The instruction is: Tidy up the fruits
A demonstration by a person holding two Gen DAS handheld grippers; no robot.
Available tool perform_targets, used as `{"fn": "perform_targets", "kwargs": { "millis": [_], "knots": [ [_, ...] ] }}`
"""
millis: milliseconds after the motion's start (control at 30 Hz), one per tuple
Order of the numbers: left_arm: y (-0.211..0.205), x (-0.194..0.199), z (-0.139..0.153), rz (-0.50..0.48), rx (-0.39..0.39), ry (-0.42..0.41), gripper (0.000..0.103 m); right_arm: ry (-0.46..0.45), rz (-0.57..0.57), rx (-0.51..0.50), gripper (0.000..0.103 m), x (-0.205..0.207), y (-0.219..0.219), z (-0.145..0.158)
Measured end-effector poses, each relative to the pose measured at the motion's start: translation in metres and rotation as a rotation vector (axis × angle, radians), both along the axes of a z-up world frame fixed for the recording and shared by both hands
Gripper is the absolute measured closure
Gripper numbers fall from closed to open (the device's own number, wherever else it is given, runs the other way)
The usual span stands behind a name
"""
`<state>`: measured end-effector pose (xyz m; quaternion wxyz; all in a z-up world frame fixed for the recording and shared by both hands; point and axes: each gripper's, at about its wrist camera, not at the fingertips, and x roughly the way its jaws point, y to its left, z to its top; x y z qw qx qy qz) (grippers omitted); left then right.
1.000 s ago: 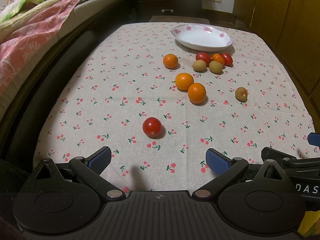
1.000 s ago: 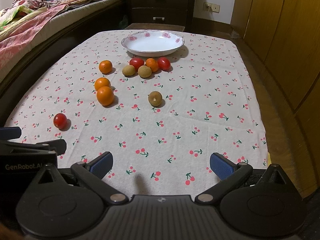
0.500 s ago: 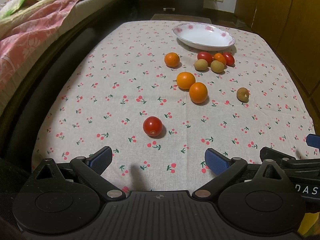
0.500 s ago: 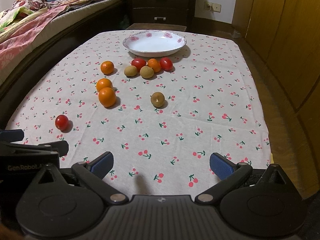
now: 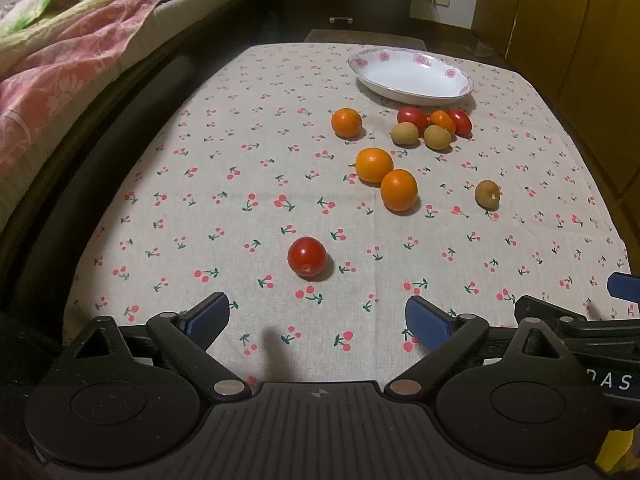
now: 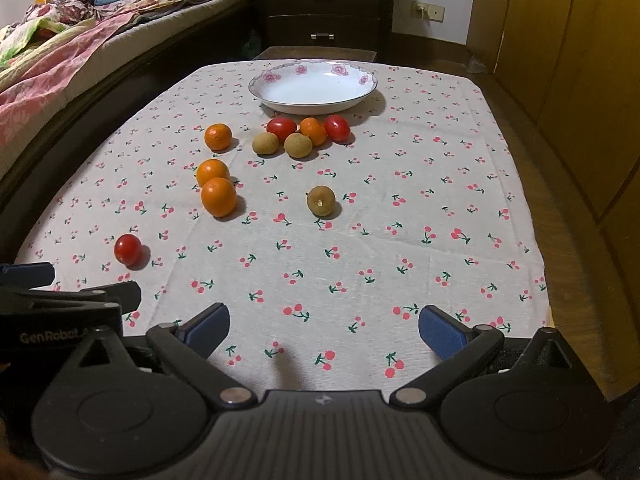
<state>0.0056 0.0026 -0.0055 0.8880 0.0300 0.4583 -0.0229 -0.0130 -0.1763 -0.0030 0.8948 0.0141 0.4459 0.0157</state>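
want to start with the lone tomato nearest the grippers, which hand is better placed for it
Left. The lone tomato lies just ahead of the open left gripper, nearly centred. From the open right gripper it sits far off to the side.

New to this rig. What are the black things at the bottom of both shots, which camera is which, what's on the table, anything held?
No robot arm here: a person holds a two-finger gripper in each hand, and each carries a fisheye camera looking along its fingers. The black parts with blue pads are those grippers.

One view is from the left gripper, the other from the right gripper; each also shows the other at its edge.

On the cherry-print tablecloth: an empty white dish, three loose oranges, one stray tomato, one stray brown fruit, and a cluster of two tomatoes, a small orange and two brown fruits below the dish.

Both grippers are open with nothing between the pads. The left jaws have just been closing slightly.
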Motion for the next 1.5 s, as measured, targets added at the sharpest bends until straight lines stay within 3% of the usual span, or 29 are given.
{"fn": "perform_targets", "kwargs": {
  "millis": [267,367,400,467,600,900,1167,1500],
  "knots": [
    [-0.008,-0.003,-0.002,-0.018,0.048,-0.016,0.009,-0.006,0.015,-0.024,0.003,-0.003,0.003,-0.003],
    [-0.01,0.003,-0.006,0.008,0.062,-0.003,0.024,0.032,-0.001,-0.005,0.01,0.007,0.009,-0.011],
    [-0.01,0.006,-0.007,0.016,0.064,0.005,0.028,0.051,-0.011,0.013,0.017,0.012,0.011,-0.013],
    [-0.008,0.014,-0.012,0.027,0.061,0.027,0.028,0.076,-0.006,0.044,0.025,0.018,0.016,-0.017],
    [0.0,0.024,-0.017,0.036,-0.001,0.075,0.019,0.083,0.01,0.046,0.024,0.028,0.011,-0.022],
    [-0.002,0.028,-0.02,0.033,0.012,0.071,0.018,0.111,-0.004,0.07,0.024,0.039,0.007,-0.029],
    [-0.001,0.033,-0.016,0.038,0.026,0.051,0.017,0.039,0.048,-0.009,0.024,0.042,0.016,-0.02],
    [0.009,0.042,-0.015,0.056,0.03,0.042,0.017,-0.005,0.188,-0.031,0.024,0.061,0.028,-0.017]
  ]
}}
